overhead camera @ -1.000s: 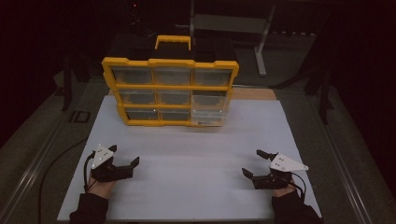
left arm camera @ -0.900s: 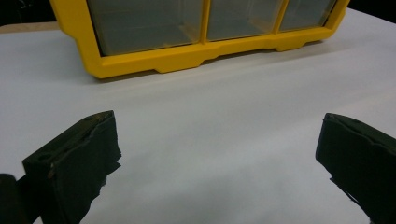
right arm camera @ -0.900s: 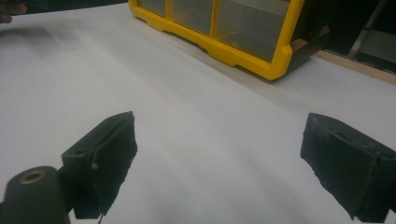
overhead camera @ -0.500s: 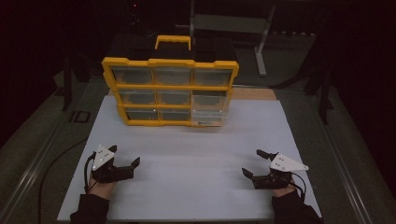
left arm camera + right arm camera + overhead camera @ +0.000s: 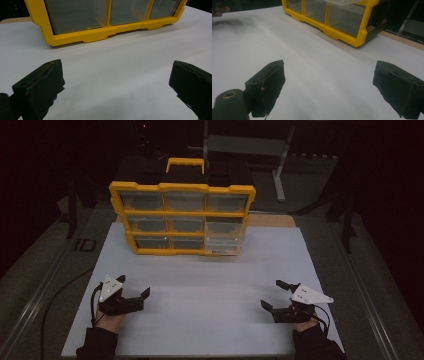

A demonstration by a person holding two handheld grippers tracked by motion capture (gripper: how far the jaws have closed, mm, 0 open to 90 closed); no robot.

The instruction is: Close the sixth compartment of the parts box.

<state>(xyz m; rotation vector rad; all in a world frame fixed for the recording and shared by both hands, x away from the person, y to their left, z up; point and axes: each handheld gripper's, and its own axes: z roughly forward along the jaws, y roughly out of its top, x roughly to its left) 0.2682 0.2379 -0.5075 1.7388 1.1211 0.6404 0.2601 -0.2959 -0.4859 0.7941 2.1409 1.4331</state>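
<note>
— Where did you have your grippers?

— Your left gripper [image 5: 133, 287] and right gripper [image 5: 273, 295] sat low at the near corners of the white table [image 5: 210, 285], both spread wide and holding nothing.

— And the organizer?

— The yellow drawer organizer [image 5: 182, 217] stood upright at the far edge, well apart from both, one right-hand drawer [image 5: 224, 241] jutting forward.

Left gripper [image 5: 133, 287]: black body, grey three-cornered plate on top, black cable trailing. Right gripper [image 5: 274, 295]: same build. Jaws black, blocky, worn-edged. Dark sleeves [image 5: 97, 346].
</note>
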